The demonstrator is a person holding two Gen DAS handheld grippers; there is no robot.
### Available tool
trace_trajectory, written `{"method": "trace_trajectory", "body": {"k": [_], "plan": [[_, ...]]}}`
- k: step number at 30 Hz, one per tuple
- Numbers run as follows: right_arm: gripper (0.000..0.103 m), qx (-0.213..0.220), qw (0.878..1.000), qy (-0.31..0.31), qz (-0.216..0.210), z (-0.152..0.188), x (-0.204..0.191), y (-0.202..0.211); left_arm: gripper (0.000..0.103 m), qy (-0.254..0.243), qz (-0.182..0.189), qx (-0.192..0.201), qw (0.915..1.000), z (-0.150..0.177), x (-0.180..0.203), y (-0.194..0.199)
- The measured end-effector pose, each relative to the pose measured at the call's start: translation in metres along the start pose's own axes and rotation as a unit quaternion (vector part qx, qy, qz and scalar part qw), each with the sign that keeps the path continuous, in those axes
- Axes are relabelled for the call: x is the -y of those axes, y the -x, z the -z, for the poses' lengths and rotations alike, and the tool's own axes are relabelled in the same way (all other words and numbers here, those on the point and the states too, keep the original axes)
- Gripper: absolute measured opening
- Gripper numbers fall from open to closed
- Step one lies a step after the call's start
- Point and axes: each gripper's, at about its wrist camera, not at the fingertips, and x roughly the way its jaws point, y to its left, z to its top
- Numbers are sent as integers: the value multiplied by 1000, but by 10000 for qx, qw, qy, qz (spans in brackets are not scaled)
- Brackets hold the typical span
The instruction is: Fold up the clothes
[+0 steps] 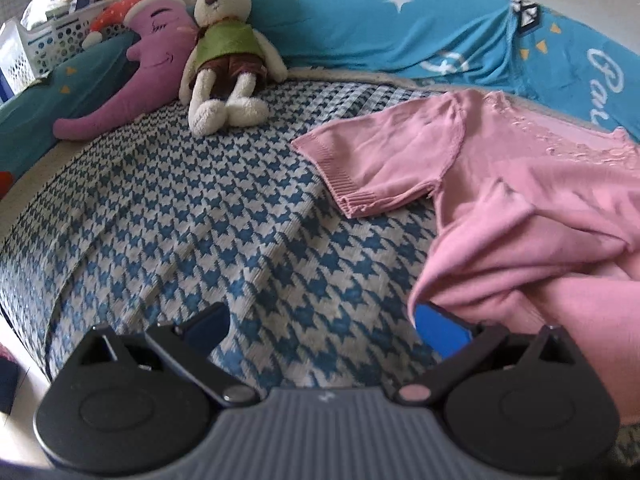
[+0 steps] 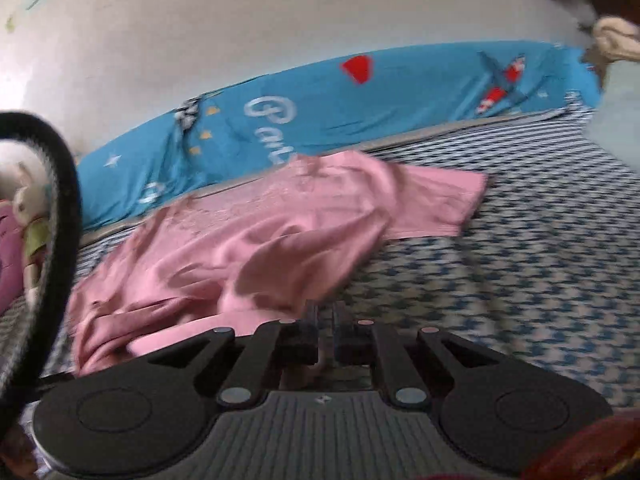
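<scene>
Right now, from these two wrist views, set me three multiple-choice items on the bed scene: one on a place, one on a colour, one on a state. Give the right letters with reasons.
1. Where does the toy rabbit sit?
A. On the pink top
B. Beside the purple moon cushion, at the bed's far edge
C. In the white basket

2. What colour is the top being folded?
A. Pink
B. Green
C. White

3. How do the grippers stand?
A. Both wide open
B. Both shut
C. Left gripper open, right gripper nearly shut

Answers: 1 B, the rabbit leans by the cushion. 2 A, the knit top is pink in both views. 3 C, the left fingers stand wide apart, the right ones nearly meet, with no cloth seen between them.
</scene>
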Motion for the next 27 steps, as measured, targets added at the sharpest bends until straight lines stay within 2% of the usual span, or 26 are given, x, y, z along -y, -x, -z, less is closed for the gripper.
{"method": "trace_trajectory", "body": {"k": [5, 11, 15, 27], "plan": [[10, -146, 9985, -509, -110, -2, 24, -1, 103, 193, 122, 74, 9997, 5, -5, 14], [11, -264, 9912, -1139, -624, -2, 36, -9, 103, 369, 464, 210, 9980, 7, -4, 23], [16, -328, 9903, -1138, -729, -10, 36, -22, 103, 256, 651, 367, 9969, 5, 7, 29], [17, -970, 9828, -1306, -879, -31, 46, -88, 103, -148, 1001, 371, 9942, 7, 47, 29]]}}
